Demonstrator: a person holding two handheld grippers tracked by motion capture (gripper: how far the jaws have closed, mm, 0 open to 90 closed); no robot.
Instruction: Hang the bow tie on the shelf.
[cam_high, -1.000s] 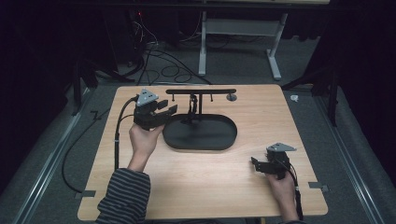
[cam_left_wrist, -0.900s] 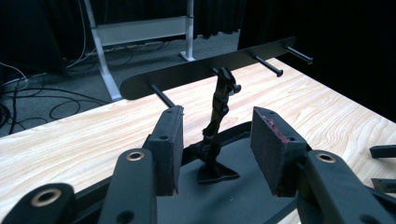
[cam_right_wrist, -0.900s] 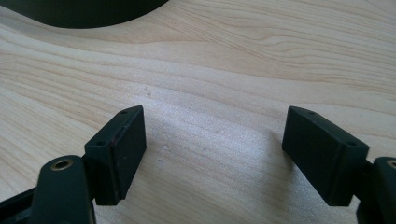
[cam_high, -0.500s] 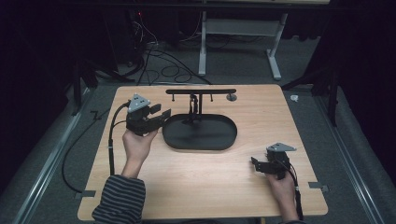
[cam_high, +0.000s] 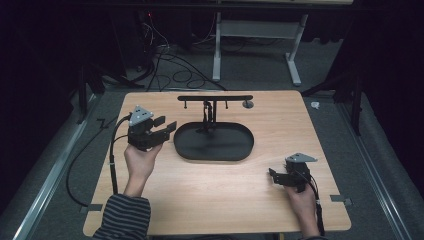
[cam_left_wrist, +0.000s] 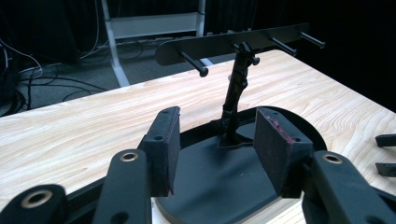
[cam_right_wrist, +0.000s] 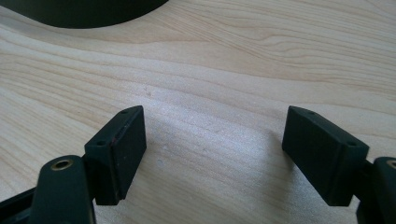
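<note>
Black oval tray (cam_high: 220, 150) with its upright peg stand (cam_high: 210, 107), apparently otherwise empty.

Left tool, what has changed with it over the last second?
The left tool drew back leftward from the black stand, its jaws just opening, nothing between them. The stand and the right tool, open on the table, stayed put.

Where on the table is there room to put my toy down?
The bare wood of the light wooden table between the left gripper and the right gripper, in front of the black oval stand base, is free. So is the table's right side. The middle back is crowded by the stand's black peg bar.
</note>
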